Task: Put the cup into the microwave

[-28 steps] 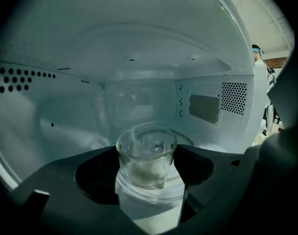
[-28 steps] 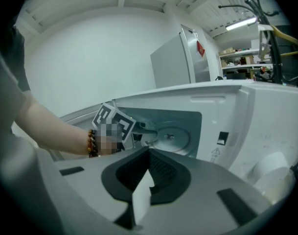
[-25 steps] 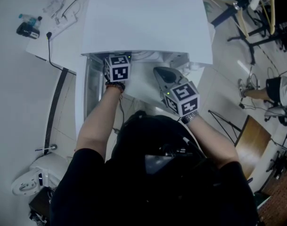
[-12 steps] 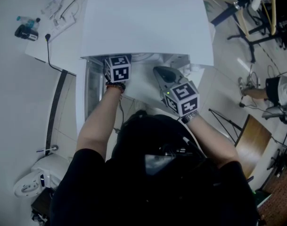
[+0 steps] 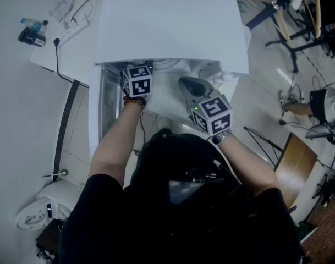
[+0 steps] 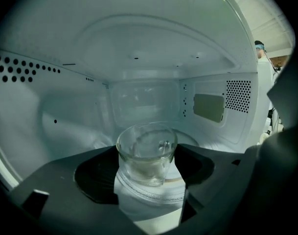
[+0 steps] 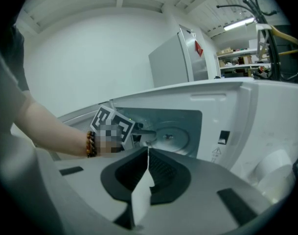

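The left gripper [image 6: 147, 153] was reaching into the open microwave [image 5: 173, 26], whose white top filled the upper middle of the head view. In the left gripper view the glass cup [image 6: 147, 168] sat in the lower middle of the frame, upright between the two dark jaws. The jaws stood wide and lay flush against its two sides, so the claw was clamped on the cup. The base looked to be resting on the round glass plate [image 6: 153, 199] on the oven floor, though the glass made the contact hard to read.

The right gripper [image 7: 148, 151] hung outside the oven, right of centre in the head view, its jaws pressed together with nothing between them.

The step in hand seemed to be the release. To do it well, the cup should be felt to sit flat on the plate before the grip eased. The jaws should then part evenly, so neither side nudged the glass (a clear cup on a smooth plate would likely slide easily). The left gripper would best draw straight back toward the bottom of the frame, level and unhurried, with both jaws clear of the rim.
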Demonstrator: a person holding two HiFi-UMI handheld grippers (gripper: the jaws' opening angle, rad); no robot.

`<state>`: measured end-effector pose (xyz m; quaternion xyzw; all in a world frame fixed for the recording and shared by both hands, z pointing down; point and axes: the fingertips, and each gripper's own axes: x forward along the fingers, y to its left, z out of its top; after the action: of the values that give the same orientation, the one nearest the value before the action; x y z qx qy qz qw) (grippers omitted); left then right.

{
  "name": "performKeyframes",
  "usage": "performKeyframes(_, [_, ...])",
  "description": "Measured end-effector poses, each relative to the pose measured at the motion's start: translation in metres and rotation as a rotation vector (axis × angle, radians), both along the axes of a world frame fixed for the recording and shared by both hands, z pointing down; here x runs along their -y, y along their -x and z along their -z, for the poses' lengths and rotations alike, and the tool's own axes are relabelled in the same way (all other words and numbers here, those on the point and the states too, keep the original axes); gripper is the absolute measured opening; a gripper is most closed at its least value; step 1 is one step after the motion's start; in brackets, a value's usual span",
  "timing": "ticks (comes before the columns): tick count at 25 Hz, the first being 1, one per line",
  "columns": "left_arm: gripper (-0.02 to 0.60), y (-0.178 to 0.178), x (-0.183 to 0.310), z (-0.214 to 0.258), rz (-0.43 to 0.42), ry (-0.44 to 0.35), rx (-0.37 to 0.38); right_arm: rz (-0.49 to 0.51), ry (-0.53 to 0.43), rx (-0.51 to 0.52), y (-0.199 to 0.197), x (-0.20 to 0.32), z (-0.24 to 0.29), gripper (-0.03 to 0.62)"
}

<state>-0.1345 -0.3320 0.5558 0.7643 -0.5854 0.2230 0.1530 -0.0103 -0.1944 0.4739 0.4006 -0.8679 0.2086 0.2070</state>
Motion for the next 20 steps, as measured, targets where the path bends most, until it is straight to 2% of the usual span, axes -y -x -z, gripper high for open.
performKeyframes(2, [0.373,-0.001,0.000,-0.002,-0.008,0.007,0.005,-0.004,-0.001,0.000,-0.001,-0.001,0.001,0.020])
performKeyframes(10, [0.404,-0.001,-0.001,-0.002,-0.001,0.010,0.001,-0.018,-0.004,-0.003,-0.002,-0.002,0.002,0.020])
performKeyframes(20, [0.405,-0.002,-0.013,-0.006,-0.008,0.001,0.008,-0.052,-0.008,-0.010,0.003,-0.003,0.001,0.023])
